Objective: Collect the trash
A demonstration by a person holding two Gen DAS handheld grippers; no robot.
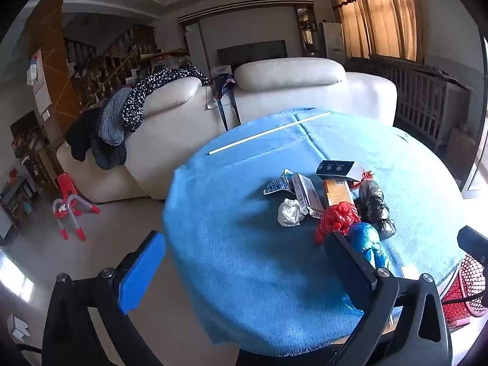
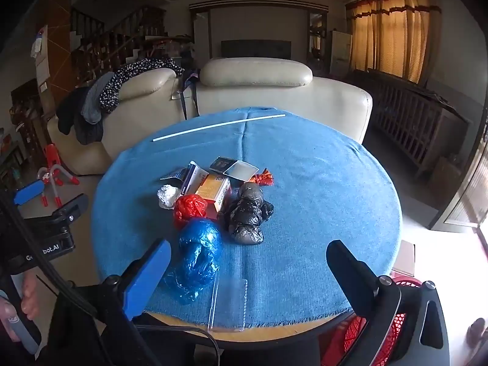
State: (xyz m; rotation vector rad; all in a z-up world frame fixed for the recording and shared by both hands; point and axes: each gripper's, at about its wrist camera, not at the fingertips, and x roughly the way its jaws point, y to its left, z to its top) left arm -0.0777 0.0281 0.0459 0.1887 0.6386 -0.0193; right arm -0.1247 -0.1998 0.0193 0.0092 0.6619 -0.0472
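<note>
A pile of trash lies on a round table with a blue cloth [image 2: 320, 183]: a blue plastic bag [image 2: 199, 250], a red bag [image 2: 189, 208], a black bag [image 2: 248, 213], a white crumpled paper [image 2: 167, 195], an orange box [image 2: 213, 192] and small cartons. A clear plastic sleeve [image 2: 230, 302] lies at the near edge. My right gripper [image 2: 248, 271] is open and empty, above the near edge, with the blue bag by its left finger. My left gripper [image 1: 244, 262] is open and empty at the table's left side; the trash [image 1: 335, 213] lies ahead to its right.
A white rod [image 2: 219, 126] lies across the table's far side. A red mesh basket [image 2: 366, 335] stands under the near right edge. A cream sofa [image 2: 274, 91] with clothes draped on it stands behind the table. A red toy [image 1: 68, 210] is on the floor at left.
</note>
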